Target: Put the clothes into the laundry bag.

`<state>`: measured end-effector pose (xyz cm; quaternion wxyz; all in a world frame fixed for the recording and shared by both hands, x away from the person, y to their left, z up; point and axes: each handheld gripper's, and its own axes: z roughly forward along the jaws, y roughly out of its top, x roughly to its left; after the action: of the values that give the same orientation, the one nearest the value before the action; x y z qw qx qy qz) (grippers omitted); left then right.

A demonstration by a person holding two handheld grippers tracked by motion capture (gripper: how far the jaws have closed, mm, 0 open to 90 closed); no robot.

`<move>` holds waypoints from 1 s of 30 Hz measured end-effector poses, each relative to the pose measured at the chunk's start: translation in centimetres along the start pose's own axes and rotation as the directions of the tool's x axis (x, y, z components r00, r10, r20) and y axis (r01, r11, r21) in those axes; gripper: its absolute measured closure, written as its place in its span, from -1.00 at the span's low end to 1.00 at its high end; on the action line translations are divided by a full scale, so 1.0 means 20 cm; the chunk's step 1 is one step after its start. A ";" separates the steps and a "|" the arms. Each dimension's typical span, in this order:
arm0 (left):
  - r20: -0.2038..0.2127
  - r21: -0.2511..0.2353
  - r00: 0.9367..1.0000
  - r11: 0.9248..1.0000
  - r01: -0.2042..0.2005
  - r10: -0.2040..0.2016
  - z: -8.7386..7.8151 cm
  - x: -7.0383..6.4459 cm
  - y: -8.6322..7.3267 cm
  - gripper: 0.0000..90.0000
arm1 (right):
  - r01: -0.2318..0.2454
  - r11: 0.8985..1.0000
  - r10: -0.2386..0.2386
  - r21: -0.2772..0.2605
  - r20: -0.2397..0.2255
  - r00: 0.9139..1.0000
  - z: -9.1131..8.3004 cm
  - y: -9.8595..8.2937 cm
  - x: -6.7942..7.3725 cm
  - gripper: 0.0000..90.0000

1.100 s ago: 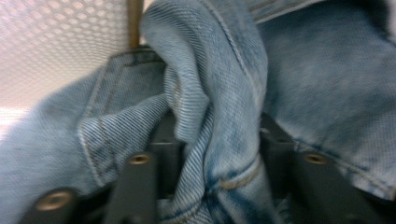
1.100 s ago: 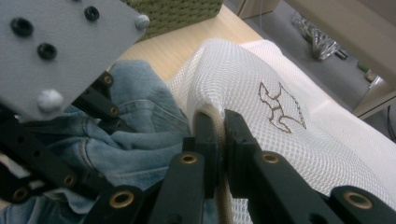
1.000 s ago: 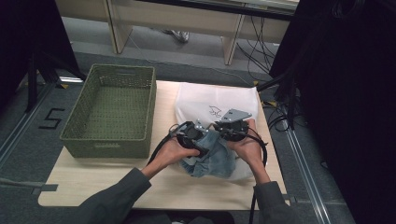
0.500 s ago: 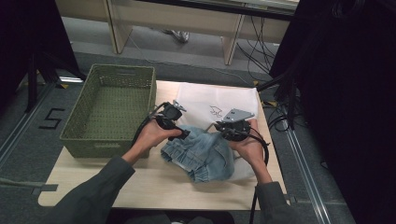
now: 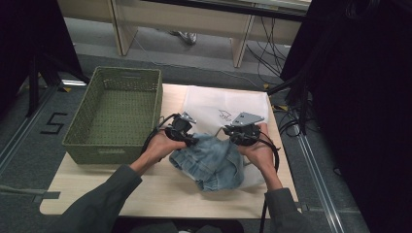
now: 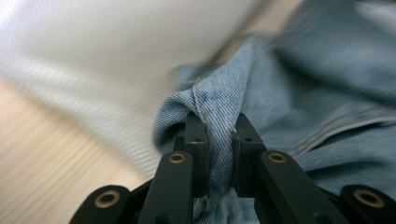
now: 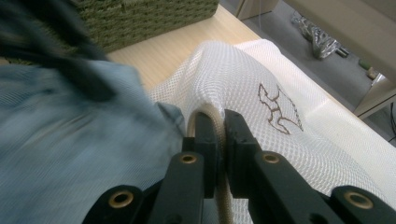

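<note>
- Left gripper [image 5: 193, 140]: clenched on a folded hem of the jeans [image 5: 210, 161]. In the left gripper view the denim fold [image 6: 215, 122] rises between the two jaws, which pinch it from both sides.
- Right gripper [image 5: 232, 136]: clenched on the edge of the white mesh bag [image 5: 224, 108]. In the right gripper view a thick cream rim of the bag [image 7: 206, 120] runs between the jaws, with mesh bulging up behind it.
- The two grippers sit near each other at the far edge of the jeans, left one at the cloth's upper left corner, right one at its upper right.
- Jeans: a crumpled pale blue heap on the table [image 5: 160, 191], between the person's forearms, its right part lying on or in the near end of the mesh bag; which of the two cannot be told.
- Mesh bag: spread flat over the far right part of the table, a dark printed mark [image 7: 279, 108] on its upper face. Its far edge lies close to the table's far edge.
- Basket [image 5: 137, 77]: green, woven, on the left end of the table, just beside the left gripper's hand; its right wall is near the bag's left edge.
- Open room: bare wood in front of the jeans along the near edge, and a narrow strip between basket and bag.
- Cables [image 5: 272, 150] trail from the right gripper down along the wrist.
</note>
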<state>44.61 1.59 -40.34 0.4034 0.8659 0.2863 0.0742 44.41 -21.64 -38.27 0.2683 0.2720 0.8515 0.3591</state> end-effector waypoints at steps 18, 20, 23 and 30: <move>-0.009 -0.038 0.998 0.997 0.065 -0.065 0.28 -0.08 0.04 -0.15 | 0.009 0.999 -0.009 -0.033 -0.005 1.000 -0.04 0.01 -0.02 0.91; -0.038 -0.031 0.999 0.999 0.016 -0.017 0.18 -0.08 0.03 -0.31 | -0.001 1.000 0.001 -0.031 -0.005 1.000 -0.05 0.01 -0.03 0.91; -0.067 0.006 0.996 0.999 0.053 -0.053 0.09 -0.03 -0.01 -0.44 | -0.004 1.000 0.004 -0.020 -0.012 1.000 -0.05 0.01 -0.02 0.90; 0.077 0.078 0.984 0.985 0.157 -0.163 0.20 0.05 -0.17 -0.01 | 0.008 1.000 -0.008 -0.013 -0.009 1.000 -0.03 0.01 -0.01 0.90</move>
<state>45.46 1.27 -45.57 0.3882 0.8564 0.3404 -0.0049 44.13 -21.90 -37.65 0.2676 0.2653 0.8515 0.3647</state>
